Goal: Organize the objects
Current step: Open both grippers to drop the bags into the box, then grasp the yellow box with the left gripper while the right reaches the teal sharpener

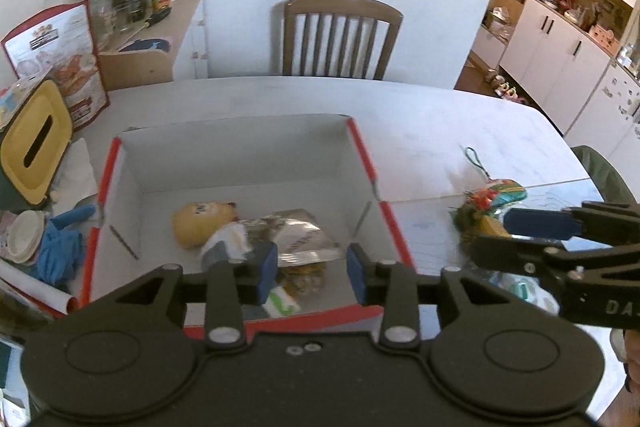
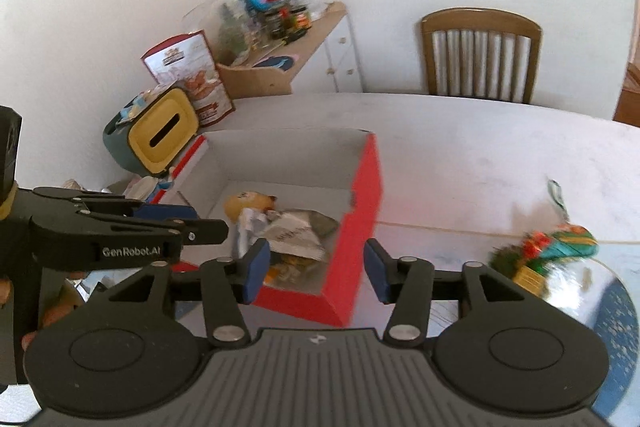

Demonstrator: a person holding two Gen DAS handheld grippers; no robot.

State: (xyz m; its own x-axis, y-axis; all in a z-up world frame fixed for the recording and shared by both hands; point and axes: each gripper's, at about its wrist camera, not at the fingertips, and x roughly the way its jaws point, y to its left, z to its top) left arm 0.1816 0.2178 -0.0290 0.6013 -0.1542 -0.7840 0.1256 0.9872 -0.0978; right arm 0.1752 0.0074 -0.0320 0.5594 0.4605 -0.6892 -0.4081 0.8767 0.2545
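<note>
Two hand-held grippers: left (image 1: 312, 269) spread; right (image 2: 316, 269) spread | cardboard box (image 1: 248, 163): crinkled foil packet (image 1: 300, 239)

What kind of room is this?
Likely a home dining area beside a kitchen: a white table with a wooden chair pushed up to it, and white kitchen cabinets through the doorway.

My right view blurs the colourful ornament (image 2: 548, 247); the shelf clutter (image 2: 264, 11) is smeared; box contents (image 1: 280, 247) overlap, partly hidden.

Left gripper (image 1: 312, 269) jaws apart, right gripper (image 2: 316, 273) likewise
</note>
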